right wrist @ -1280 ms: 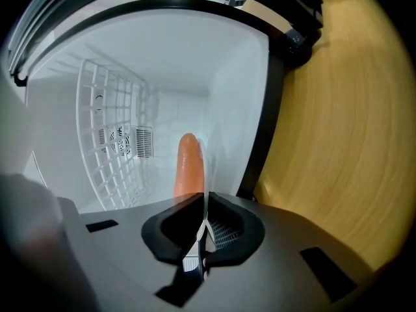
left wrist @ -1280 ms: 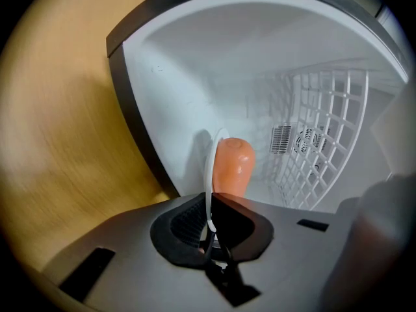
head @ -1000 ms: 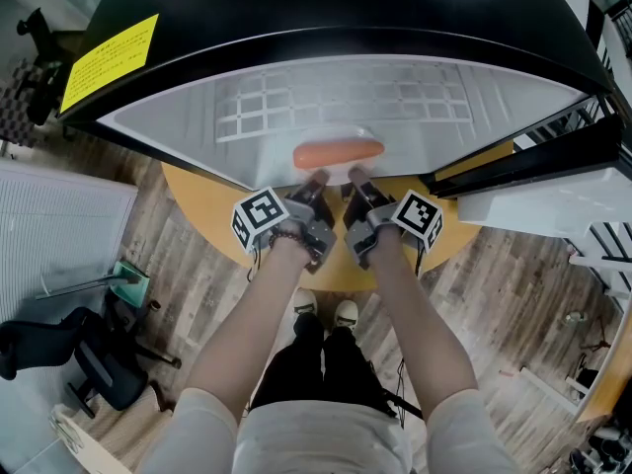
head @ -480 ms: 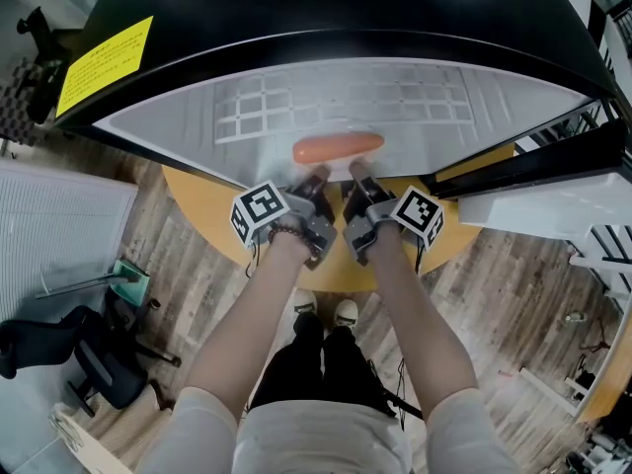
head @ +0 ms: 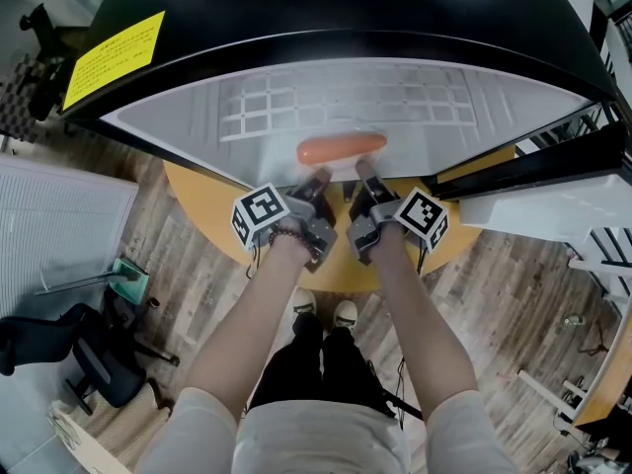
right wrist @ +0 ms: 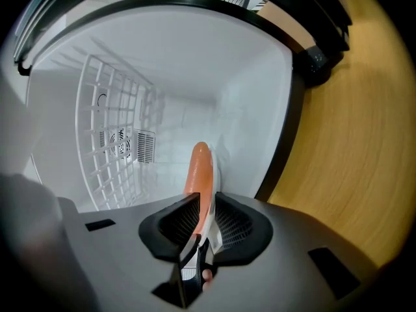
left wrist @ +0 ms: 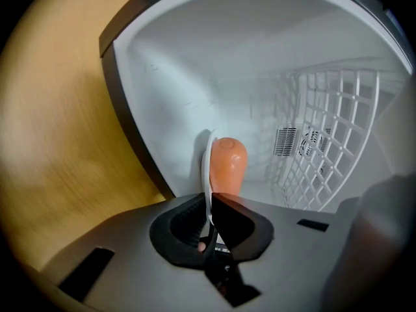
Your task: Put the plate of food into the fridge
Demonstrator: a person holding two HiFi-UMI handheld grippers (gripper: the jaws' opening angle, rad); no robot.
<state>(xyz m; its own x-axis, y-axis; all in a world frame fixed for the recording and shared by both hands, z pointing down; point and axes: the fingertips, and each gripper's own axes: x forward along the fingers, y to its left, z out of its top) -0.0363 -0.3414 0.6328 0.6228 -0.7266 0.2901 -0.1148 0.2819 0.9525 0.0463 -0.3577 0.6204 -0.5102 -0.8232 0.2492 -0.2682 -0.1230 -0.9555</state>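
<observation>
Fridge first: we look down on a large black fridge [head: 346, 8] [left wrist: 169, 77] [right wrist: 195, 57], open toward us and white plastic inside. Below the fridge's front edge a round tan wooden table [head: 202, 205] [left wrist: 58, 142] [right wrist: 351, 142] shows. Deeper in the fridge, toward its back wall, stands a white wire rack [head: 346, 102] [left wrist: 331, 129] [right wrist: 110, 135]. On the fridge's black outside, at its left, is a yellow rectangular label [head: 114, 57].

Just inside the fridge's mouth is the round white plate [head: 341, 169] [left wrist: 205, 164] [right wrist: 213, 171], seen edge-on in both gripper views. From the head view it is white against white, so we cannot tell whether it rests on the fridge floor. On it, likewise inside the fridge, lies a smooth orange sausage [head: 342, 148] [left wrist: 227, 164] [right wrist: 198, 171].

At the fridge's mouth the left gripper [head: 316, 180] [left wrist: 210, 207] has its two dark jaws closed on the plate's near rim, the thin white edge pinched between them. The right gripper [head: 363, 174] [right wrist: 205, 213], also at the fridge's mouth, is clamped on the same rim in the same way.
</observation>
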